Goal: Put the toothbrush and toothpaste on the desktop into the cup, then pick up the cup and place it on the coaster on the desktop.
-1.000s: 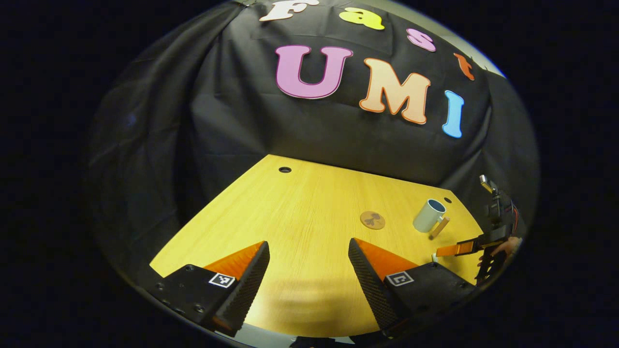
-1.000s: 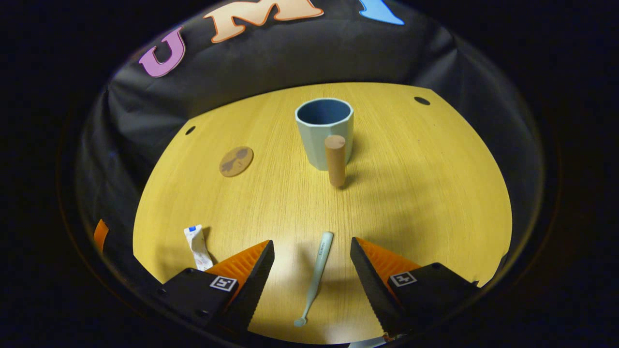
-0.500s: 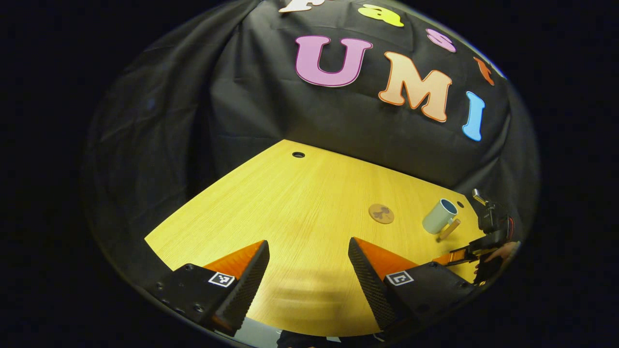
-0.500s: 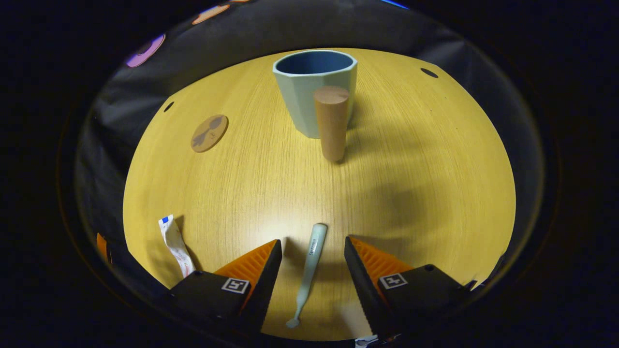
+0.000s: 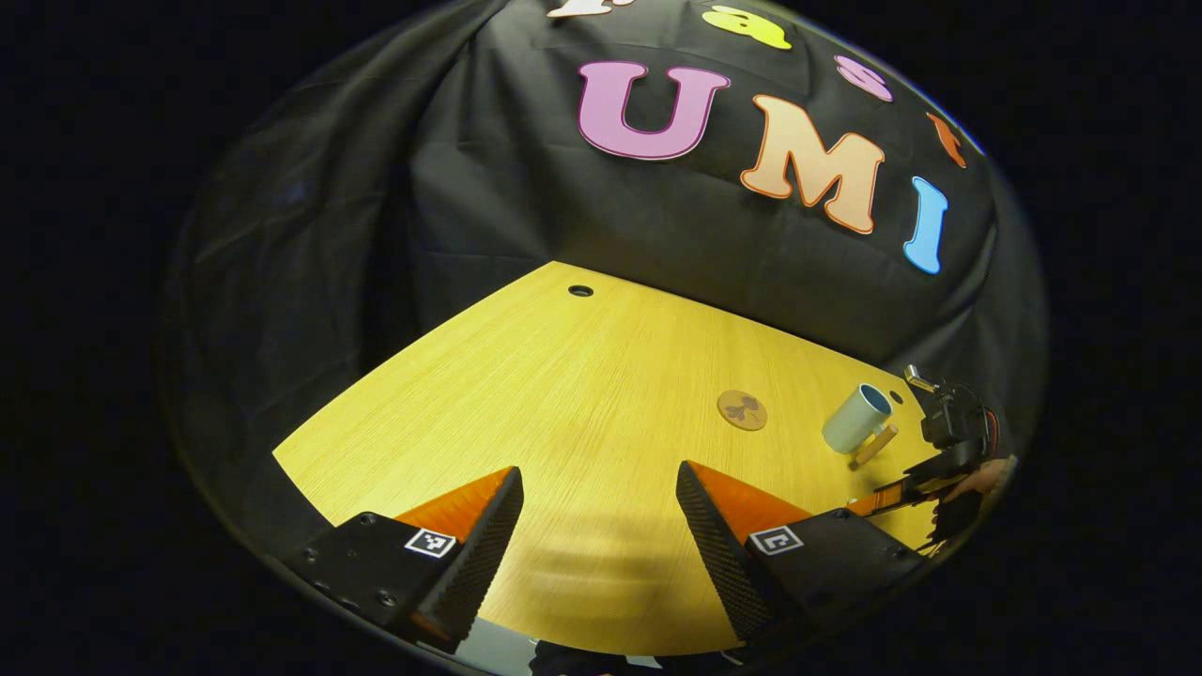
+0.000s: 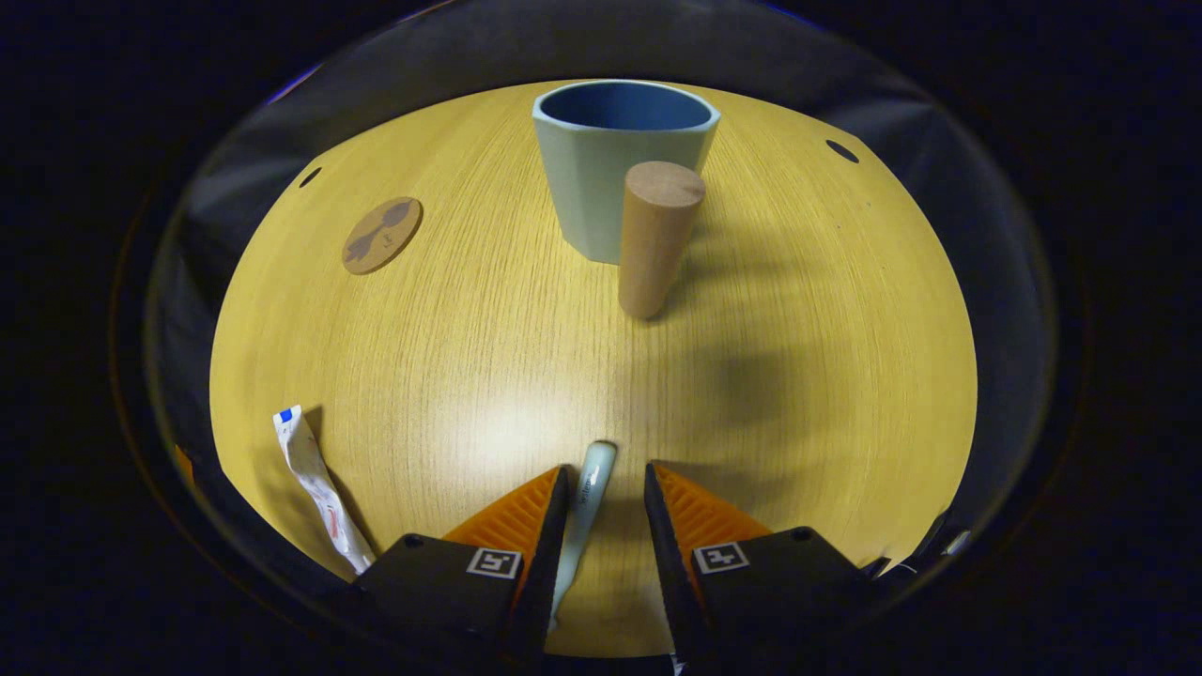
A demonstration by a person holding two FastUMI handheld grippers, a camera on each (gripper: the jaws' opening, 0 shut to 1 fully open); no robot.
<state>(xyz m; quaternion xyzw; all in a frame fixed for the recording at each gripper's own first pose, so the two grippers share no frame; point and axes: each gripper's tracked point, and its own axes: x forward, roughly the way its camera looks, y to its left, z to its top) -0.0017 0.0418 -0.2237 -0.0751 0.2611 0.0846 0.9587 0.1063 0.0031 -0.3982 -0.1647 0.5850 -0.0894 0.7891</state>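
My right tongs [image 6: 601, 488] straddle the slim pale-green plastic toothbrush [image 6: 584, 502] lying flat on the yellow wooden desk [image 6: 798, 357], jaws narrowed, contact unclear. It may pivot or slip out if they close off-centre. Left tongs [image 5: 599, 512] gape empty. Beyond stands the pale-green faceted cup [image 6: 592, 188].

In the left gripper view the desktop [image 5: 582, 394] lies bare ahead of the left gripper [image 5: 599, 535], whose fingers stand wide apart; the coaster [image 5: 742, 410] lies flat with open wood around it on every side. In the right gripper view the cup [image 6: 615, 155] stands upright with its mouth free above, but its wooden handle [image 6: 653, 235] stands on the near side. The toothpaste [image 6: 315, 483] lies well apart near the left edge.
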